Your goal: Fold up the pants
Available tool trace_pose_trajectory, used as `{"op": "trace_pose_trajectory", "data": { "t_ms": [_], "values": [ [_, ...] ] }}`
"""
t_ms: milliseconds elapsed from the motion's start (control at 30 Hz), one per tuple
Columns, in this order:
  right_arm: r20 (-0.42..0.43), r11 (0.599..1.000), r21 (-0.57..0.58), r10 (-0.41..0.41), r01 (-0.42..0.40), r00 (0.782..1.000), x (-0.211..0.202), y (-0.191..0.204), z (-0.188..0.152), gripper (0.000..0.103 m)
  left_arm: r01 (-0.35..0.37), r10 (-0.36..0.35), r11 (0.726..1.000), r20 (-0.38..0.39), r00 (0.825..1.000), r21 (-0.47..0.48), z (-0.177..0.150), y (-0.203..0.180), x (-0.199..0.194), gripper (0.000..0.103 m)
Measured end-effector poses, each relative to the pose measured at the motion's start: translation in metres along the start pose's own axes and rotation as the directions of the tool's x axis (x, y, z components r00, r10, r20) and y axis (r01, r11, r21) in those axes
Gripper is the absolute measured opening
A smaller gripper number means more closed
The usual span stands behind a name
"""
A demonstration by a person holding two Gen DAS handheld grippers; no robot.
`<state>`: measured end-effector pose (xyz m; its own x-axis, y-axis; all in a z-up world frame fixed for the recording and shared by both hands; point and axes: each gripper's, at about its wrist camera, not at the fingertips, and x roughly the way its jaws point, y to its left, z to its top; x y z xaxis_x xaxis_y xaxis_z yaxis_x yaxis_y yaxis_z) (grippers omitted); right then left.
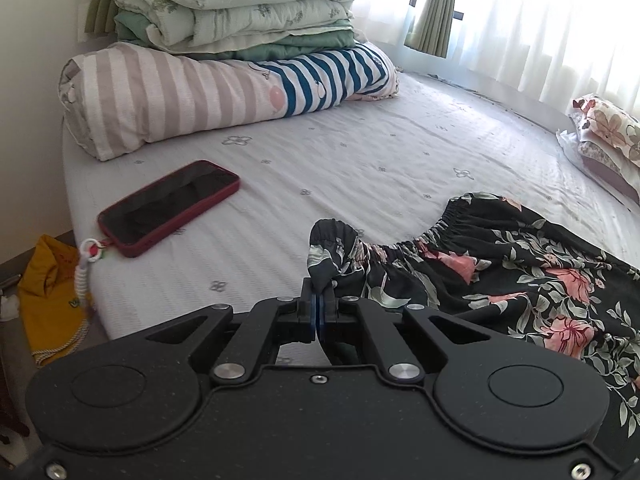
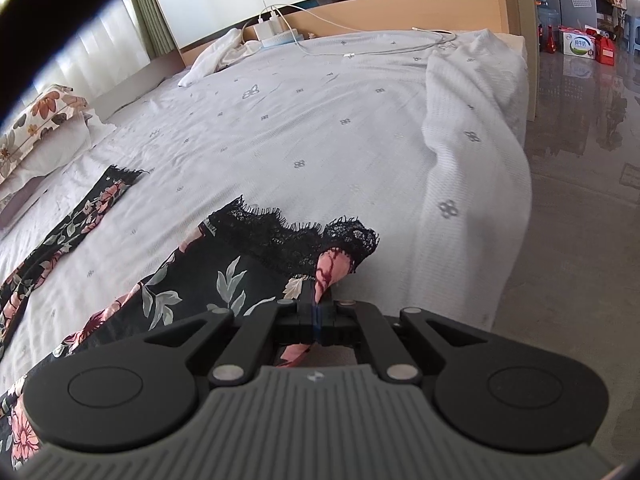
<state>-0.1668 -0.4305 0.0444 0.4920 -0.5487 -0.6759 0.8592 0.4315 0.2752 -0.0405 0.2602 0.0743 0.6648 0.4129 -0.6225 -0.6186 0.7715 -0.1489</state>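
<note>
Your bed [image 1: 360, 152] fills both views, its pale sheet bare ahead of each gripper. One pair of black floral pants [image 1: 520, 272] lies spread on it near the front edge, waistband toward the left view, two lace-hemmed legs in the right view.

Your left gripper [image 1: 319, 292] angles down at the mattress, jaws pressed together on a bunched corner of the elastic waistband [image 1: 404, 246]. Your right gripper [image 2: 316, 300] tilts down likewise, clamped tight on the nearer leg just below its lace hem [image 2: 296, 236], close to the bed's right edge, where the floor [image 2: 580, 200] begins.

One stack of folded quilts [image 1: 240, 4] sits at the far left, one floral pillow [image 1: 608, 128] at the window side, one red phone [image 1: 170, 206] left of the waistband, well apart.
</note>
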Motion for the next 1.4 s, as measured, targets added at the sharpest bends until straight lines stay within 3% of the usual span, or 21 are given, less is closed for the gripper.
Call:
{"op": "trace_pose_trajectory", "data": {
  "t_ms": [200,300,333,367,400,467,533,600,667,867,967,1133,1400],
  "values": [
    [-0.006,1.0,-0.027,-0.011,0.011,1.0,-0.008,-0.01,-0.004,0.003,-0.01,0.01,1.0,-0.011,1.0,0.015,-0.002,0.013,-0.004,0.005],
    [-0.016,0.999,-0.049,-0.011,0.01,1.0,-0.012,-0.009,-0.005,0.004,-0.023,0.025,0.998,-0.042,0.999,0.066,-0.007,0.01,-0.003,0.016],
    [-0.016,0.999,-0.049,-0.011,0.01,1.0,-0.012,-0.009,-0.005,0.007,-0.025,0.028,0.997,-0.045,0.999,0.075,-0.009,0.009,-0.004,0.017],
    [-0.018,0.998,-0.055,-0.008,0.007,1.0,-0.014,-0.007,-0.005,0.017,-0.028,0.032,0.996,-0.046,0.998,0.083,-0.009,0.009,-0.006,0.024],
    [-0.016,0.998,-0.059,-0.005,0.004,1.0,-0.017,-0.006,-0.004,0.02,-0.022,0.026,0.996,-0.045,0.999,0.09,-0.008,0.009,-0.007,0.034],
    [-0.01,0.998,-0.069,0.004,-0.005,1.0,-0.023,-0.003,0.001,0.027,-0.004,0.008,0.996,-0.043,0.999,0.092,-0.005,0.008,-0.012,0.042],
    [-0.002,0.997,-0.076,0.033,-0.033,0.999,-0.033,0.004,0.007,0.038,0.021,-0.017,0.995,-0.043,0.999,0.095,0.0,0.006,-0.018,0.044],
    [0.0,0.996,-0.077,0.043,-0.043,0.999,-0.037,0.008,0.009,0.042,0.048,-0.044,0.994,-0.045,0.998,0.096,0.006,0.003,-0.023,0.049],
    [0.005,0.995,-0.075,0.072,-0.071,0.997,-0.044,0.015,0.015,0.058,0.081,-0.077,0.992,-0.046,0.996,0.091,0.013,-0.003,-0.029,0.051],
    [0.005,0.977,-0.093,0.191,-0.19,0.982,-0.066,0.057,0.04,0.076,0.175,-0.171,0.976,-0.044,0.984,0.128,0.048,-0.041,-0.042,0.061],
    [0.012,0.964,-0.118,0.243,-0.239,0.97,-0.074,0.086,0.054,0.077,0.228,-0.222,0.965,-0.058,0.973,0.132,0.068,-0.065,-0.046,0.065],
    [0.012,0.941,-0.135,0.315,-0.31,0.949,-0.08,0.133,0.075,0.078,0.333,-0.322,0.937,-0.114,0.94,0.101,0.1,-0.105,-0.041,0.07],
    [-0.016,0.926,-0.144,0.351,-0.349,0.936,-0.062,0.202,0.101,0.078,0.342,-0.326,0.939,-0.23,0.917,0.029,0.133,-0.168,0.016,0.073]
  ]
}}
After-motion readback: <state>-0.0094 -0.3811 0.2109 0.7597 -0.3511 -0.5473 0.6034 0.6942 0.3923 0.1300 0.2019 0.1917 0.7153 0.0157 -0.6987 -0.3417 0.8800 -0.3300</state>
